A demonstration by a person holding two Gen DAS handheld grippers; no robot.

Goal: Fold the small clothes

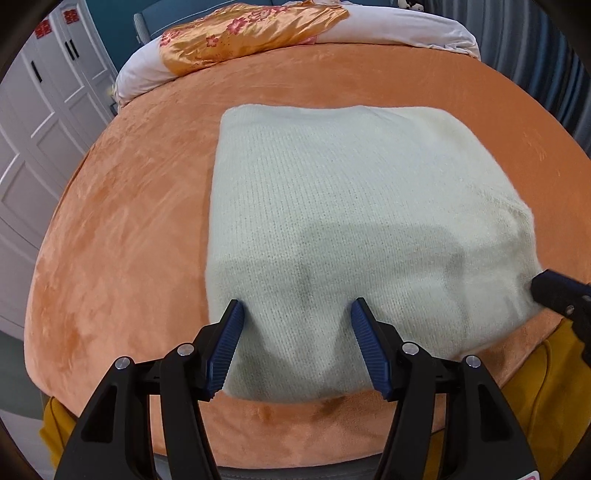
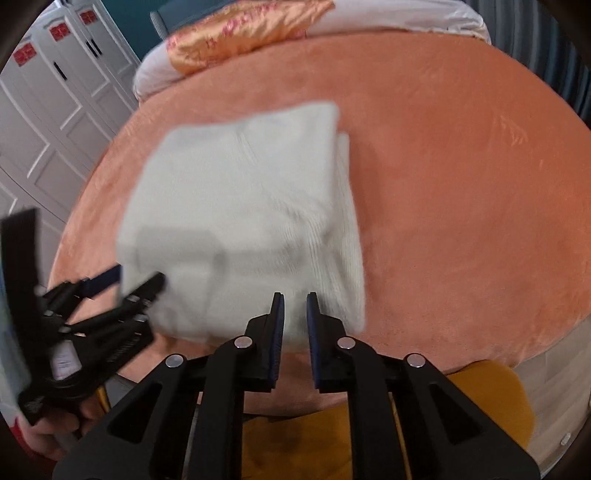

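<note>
A cream knitted garment point(image 1: 347, 221) lies folded into a thick rectangle on the orange plush bed cover point(image 1: 129, 221). My left gripper point(image 1: 297, 308) is open, its blue-padded fingers spread over the garment's near edge, holding nothing. In the right wrist view the garment point(image 2: 243, 206) is blurred, with the left gripper point(image 2: 136, 280) at its near left corner. My right gripper point(image 2: 295, 301) hovers just above the garment's near right edge, its jaws a narrow gap apart with nothing between them. Its tip point(image 1: 554, 288) shows at the right of the left wrist view.
A gold floral satin pillow point(image 1: 251, 33) and white bedding point(image 1: 406, 29) lie at the head of the bed. White wardrobe doors point(image 1: 44, 110) stand to the left. Yellow fabric point(image 2: 480, 406) shows below the bed's near edge.
</note>
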